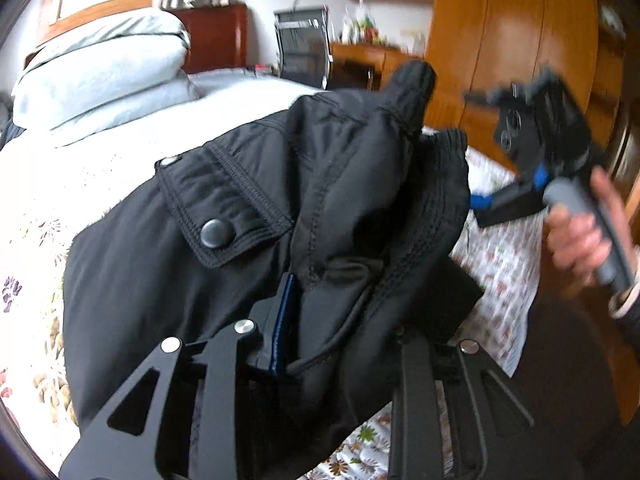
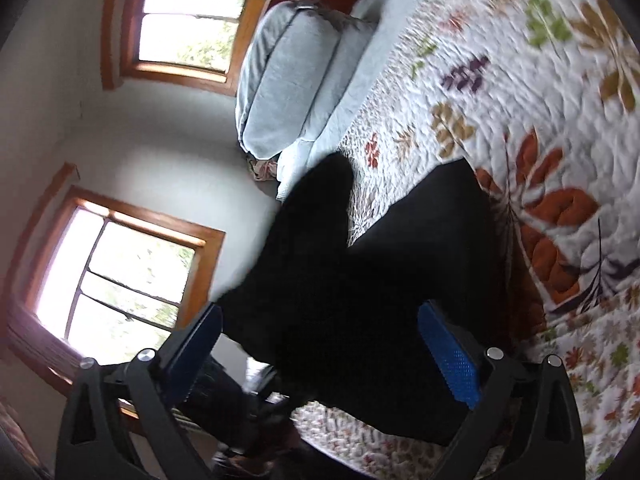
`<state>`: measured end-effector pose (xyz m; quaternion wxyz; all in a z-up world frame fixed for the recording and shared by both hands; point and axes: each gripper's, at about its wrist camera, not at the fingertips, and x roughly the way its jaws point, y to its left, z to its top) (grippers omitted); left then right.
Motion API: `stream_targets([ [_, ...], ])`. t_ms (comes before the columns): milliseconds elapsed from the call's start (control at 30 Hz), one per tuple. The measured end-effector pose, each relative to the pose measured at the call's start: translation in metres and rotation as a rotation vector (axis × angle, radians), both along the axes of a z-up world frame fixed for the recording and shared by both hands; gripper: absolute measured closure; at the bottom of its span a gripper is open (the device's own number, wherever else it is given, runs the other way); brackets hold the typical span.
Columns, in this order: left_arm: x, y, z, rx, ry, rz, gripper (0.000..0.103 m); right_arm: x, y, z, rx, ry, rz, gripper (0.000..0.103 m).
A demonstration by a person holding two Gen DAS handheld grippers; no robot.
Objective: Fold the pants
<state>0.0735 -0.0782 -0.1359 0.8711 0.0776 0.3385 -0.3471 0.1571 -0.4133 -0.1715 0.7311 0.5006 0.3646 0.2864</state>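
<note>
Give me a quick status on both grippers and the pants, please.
Left gripper shut on black pants, bunched above quilt. Right gripper open, pads clear of cloth. Nothing in the way.

Black pants (image 1: 280, 216), padded, stitched seams, snap-buttoned pocket flap showing; bunched at the ribbed waistband, lifted off the floral quilt, legs trailing down onto it. Dark, blurred mass in the right wrist view.

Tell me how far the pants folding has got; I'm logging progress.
Early. Done: nothing folded. In hand: the left hand-held gripper is shut on the bunched black pants; the right hand-held gripper is open, pads off the cloth. Left: spreading them on the quilt, then folding.
</note>
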Motion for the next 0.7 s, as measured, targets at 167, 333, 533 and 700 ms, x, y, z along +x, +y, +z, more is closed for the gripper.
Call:
stream_targets([
  [167, -0.004, -0.004, 0.000, 0.038, -0.013, -0.002, 0.075, 0.009, -0.001, -0.014, 0.037, 0.060, 0.010, 0.003],
  [333, -0.006, -0.008, -0.002, 0.069, -0.021, -0.013, 0.072, 0.019, 0.008, -0.014, 0.022, 0.064, 0.036, 0.003],
  [533, -0.008, -0.012, -0.004, 0.078, -0.017, -0.016, 0.070, 0.030, 0.023, -0.005, -0.054, 0.078, 0.067, 0.003],
  [700, -0.007, -0.010, -0.005, 0.060, -0.002, -0.013, 0.067, 0.041, 0.034, 0.003, -0.083, 0.088, 0.077, 0.003],
])
